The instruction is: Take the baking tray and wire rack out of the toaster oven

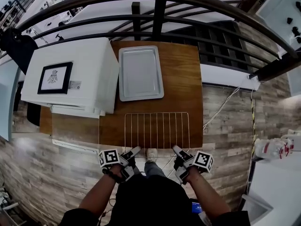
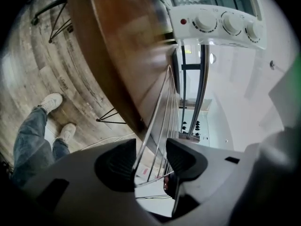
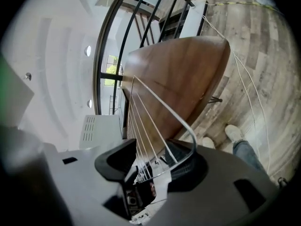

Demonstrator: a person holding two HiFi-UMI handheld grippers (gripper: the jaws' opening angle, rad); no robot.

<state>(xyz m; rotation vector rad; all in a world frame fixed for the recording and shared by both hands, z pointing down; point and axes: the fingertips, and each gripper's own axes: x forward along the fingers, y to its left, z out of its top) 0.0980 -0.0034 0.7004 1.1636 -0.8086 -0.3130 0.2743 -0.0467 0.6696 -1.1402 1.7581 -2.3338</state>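
The wire rack [image 1: 156, 130] lies flat on the wooden table [image 1: 188, 79], its near edge at the table's front edge. Behind it rests the grey baking tray [image 1: 139, 72], and the white toaster oven [image 1: 70, 76] stands to the left. My left gripper [image 1: 134, 152] is at the rack's near left corner and my right gripper [image 1: 178, 151] at its near right corner. In the left gripper view the rack's wires [image 2: 160, 112] pass between the open jaws of the left gripper [image 2: 149, 161]. The right gripper [image 3: 157, 161] is also open, with the rack's rounded corner [image 3: 188, 126] between its jaws.
A dark metal railing [image 1: 160, 13] runs behind the table. The floor is wood plank [image 1: 225, 117], with a cable [image 1: 221, 107] at the right. The person's shoes [image 2: 51, 102] and the table's thin legs [image 2: 110, 117] are below the front edge. The oven's knobs [image 2: 221, 22] face the near side.
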